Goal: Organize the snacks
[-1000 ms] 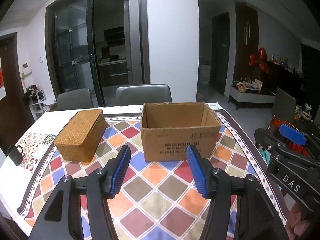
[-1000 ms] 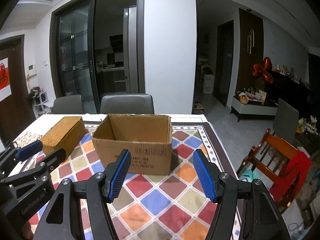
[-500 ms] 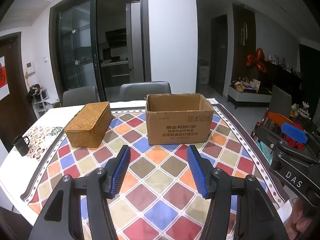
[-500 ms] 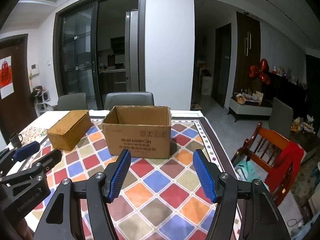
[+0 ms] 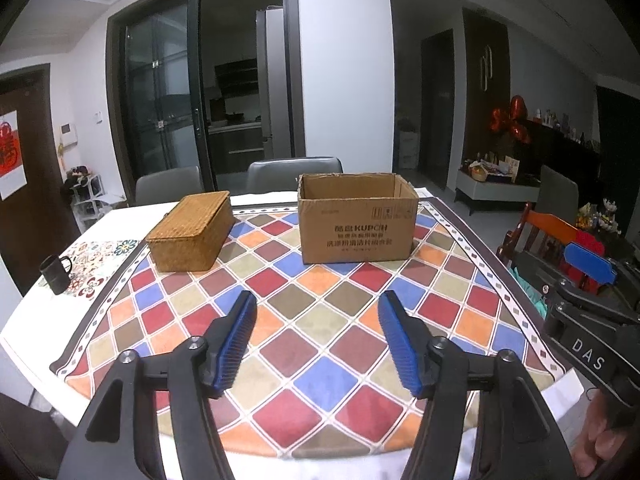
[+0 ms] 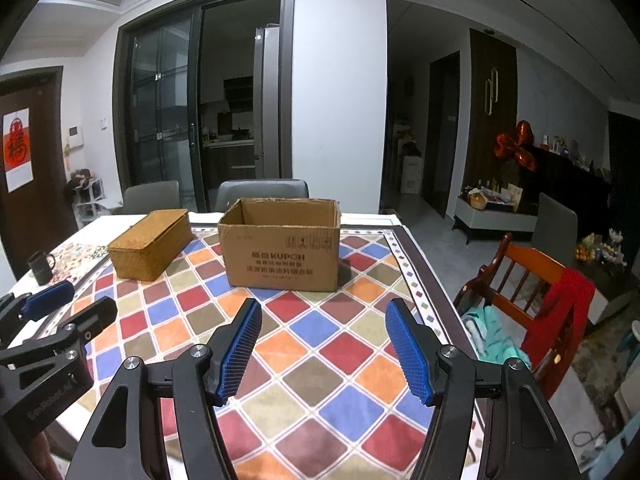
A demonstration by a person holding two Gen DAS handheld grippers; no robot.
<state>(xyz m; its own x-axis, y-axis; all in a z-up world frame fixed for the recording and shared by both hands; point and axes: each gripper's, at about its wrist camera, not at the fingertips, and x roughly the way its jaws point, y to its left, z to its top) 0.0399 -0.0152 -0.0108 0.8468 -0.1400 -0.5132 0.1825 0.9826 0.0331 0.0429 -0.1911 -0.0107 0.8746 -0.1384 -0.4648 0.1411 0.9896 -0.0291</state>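
Note:
An open brown cardboard box (image 5: 356,220) (image 6: 282,246) stands toward the far side of the table, its inside hidden from here. Left of it sits a woven wicker basket (image 5: 190,232) (image 6: 150,244) with its lid down. My left gripper (image 5: 318,316) hovers over the near part of the checked cloth, jaws opening, nothing between them. My right gripper (image 6: 324,320) is open and empty, well short of the box. No snacks show in either view.
A colourful checked tablecloth (image 5: 320,320) covers the table. A dark mug (image 5: 56,274) stands at the left edge. Grey chairs (image 5: 294,172) line the far side. A wooden chair (image 6: 528,276) with red cloth stands right of the table.
Both grippers have pulled back from the box toward the near table edge, so box and basket look smaller and farther. The left jaws stand slightly wider.

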